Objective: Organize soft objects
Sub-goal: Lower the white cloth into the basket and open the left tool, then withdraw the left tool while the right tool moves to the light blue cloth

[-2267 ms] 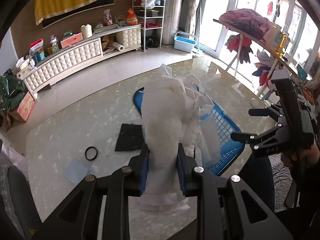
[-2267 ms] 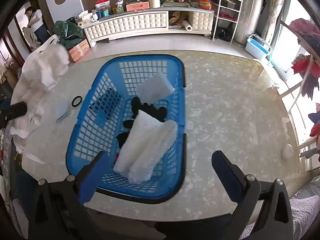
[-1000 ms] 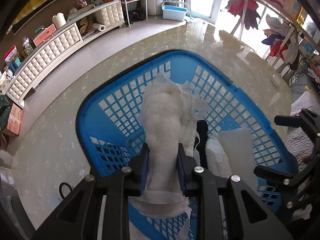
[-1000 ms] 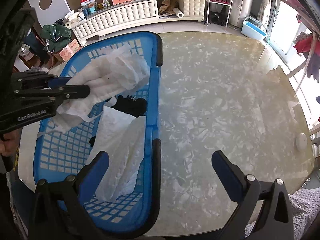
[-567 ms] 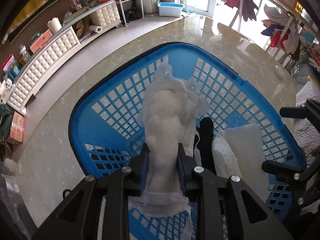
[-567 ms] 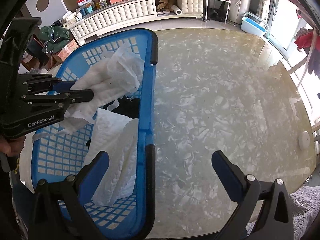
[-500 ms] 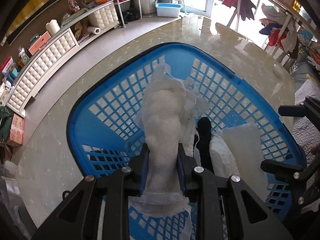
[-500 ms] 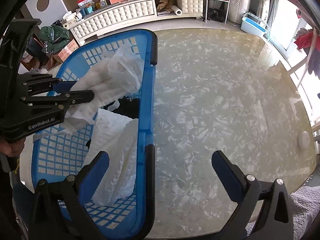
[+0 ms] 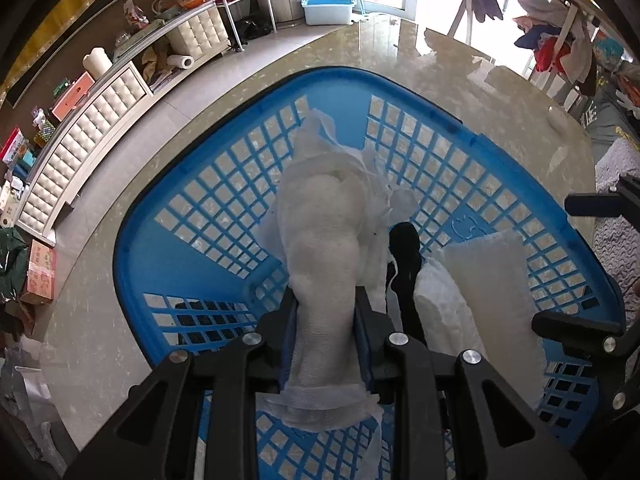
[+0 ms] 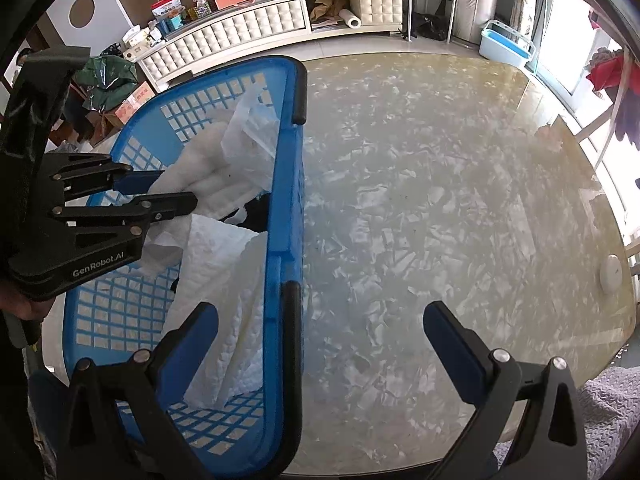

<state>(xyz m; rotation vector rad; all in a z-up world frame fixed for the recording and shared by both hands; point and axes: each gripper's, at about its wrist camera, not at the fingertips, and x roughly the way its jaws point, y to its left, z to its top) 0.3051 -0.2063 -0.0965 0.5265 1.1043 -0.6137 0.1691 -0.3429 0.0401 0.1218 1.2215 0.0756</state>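
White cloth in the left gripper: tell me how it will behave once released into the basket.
The white cloth is probably floppy: it sags and folds around the left gripper shut on it, loose edges hanging. It looks light for its bulk, so it should drop softly into the basket and slump over the towel rather than roll or bounce.

The blue latticed plastic basket looks smooth with a slight sheen. The white gauzy cloth bundle at frame centre is soft and rough-woven. The white quilted cloth is matt and dimpled. The beige marbled table is glossy, mirroring window light.
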